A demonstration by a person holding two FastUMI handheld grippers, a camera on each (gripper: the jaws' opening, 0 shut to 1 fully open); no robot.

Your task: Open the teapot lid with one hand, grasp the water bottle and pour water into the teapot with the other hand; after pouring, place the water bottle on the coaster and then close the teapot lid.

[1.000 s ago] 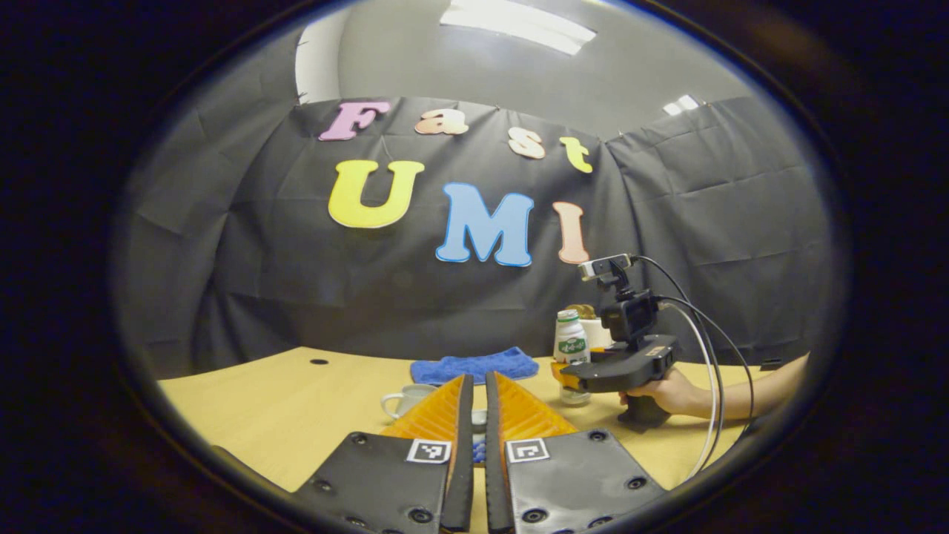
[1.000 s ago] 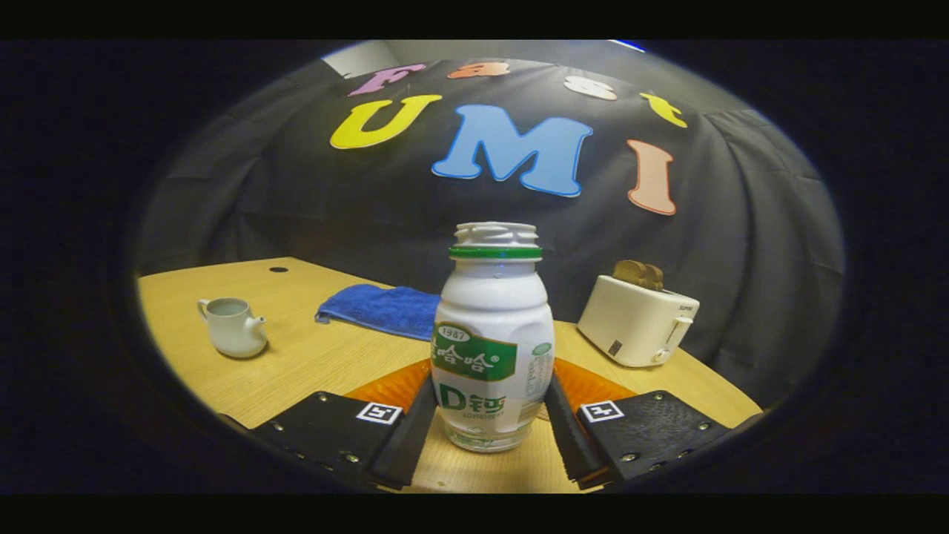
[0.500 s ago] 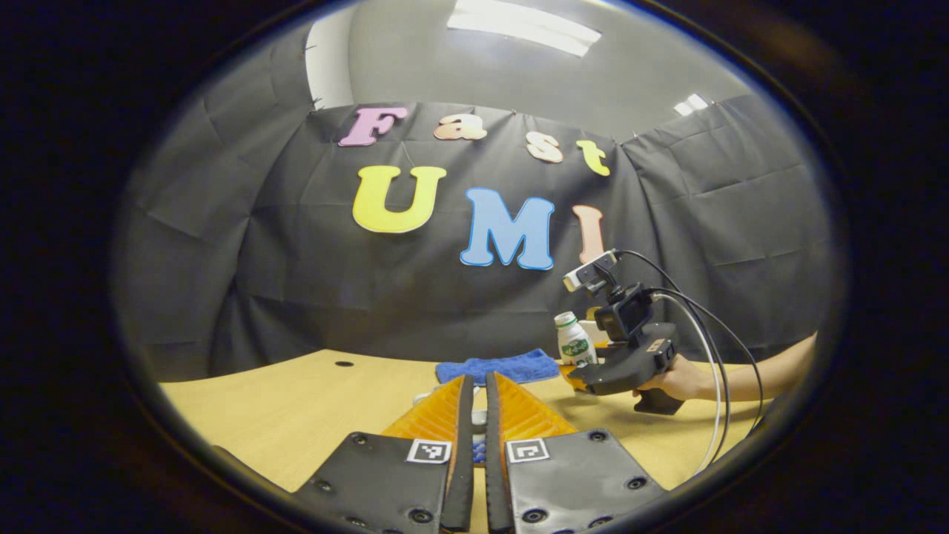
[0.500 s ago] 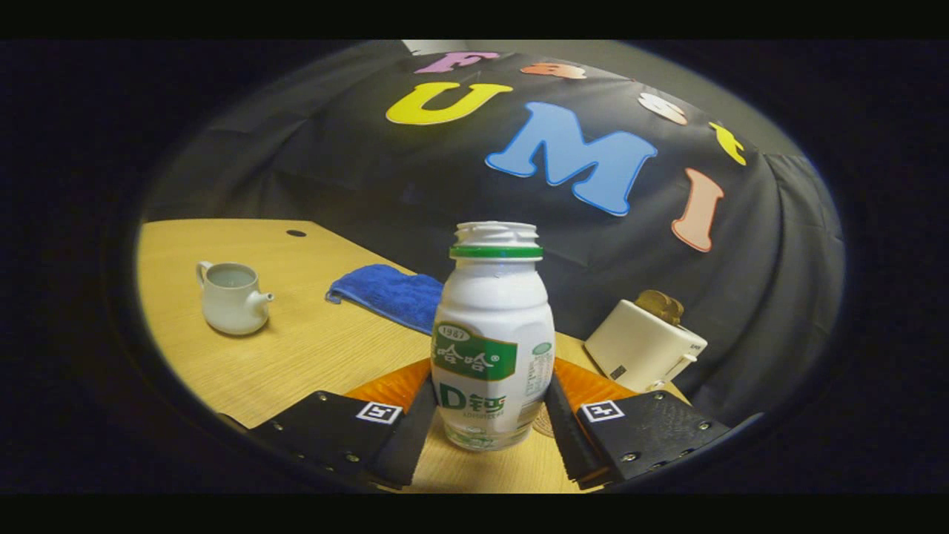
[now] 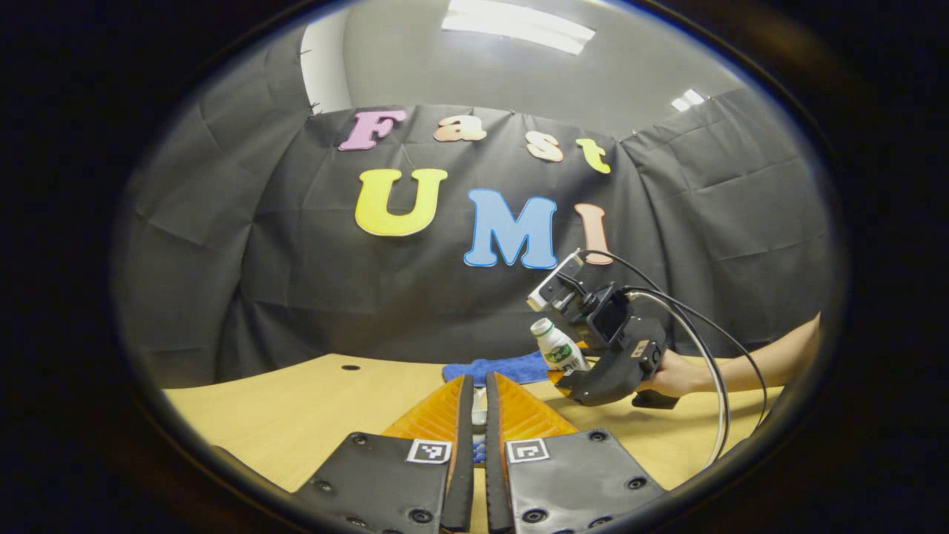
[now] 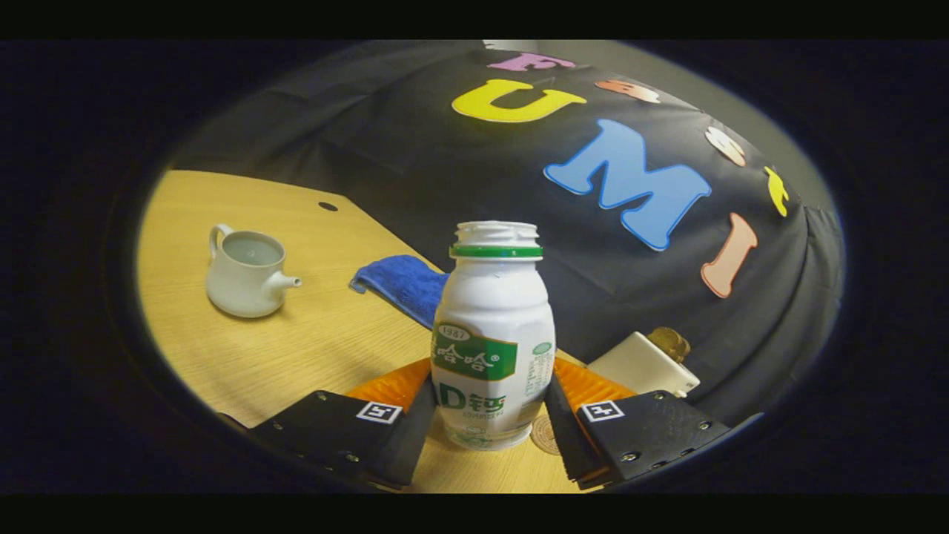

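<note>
the right hand-held gripper had both fingers pressed on the lower sides of the water bottle, a white, uncapped bottle with a green neck ring and a green and white label. in the left gripper view the bottle was tilted, mouth leaning away from the hand that carried it. in the right gripper view the teapot stood lidless on the desk, well apart from the bottle, spout towards it. a blue cloth lay beyond the teapot's spout, a white toaster farther on past the bottle, its small mark too small to tell. a round coaster peeked out just under the bottle. the left hand-held gripper had its fingers drawn almost together on a small white piece.
</note>
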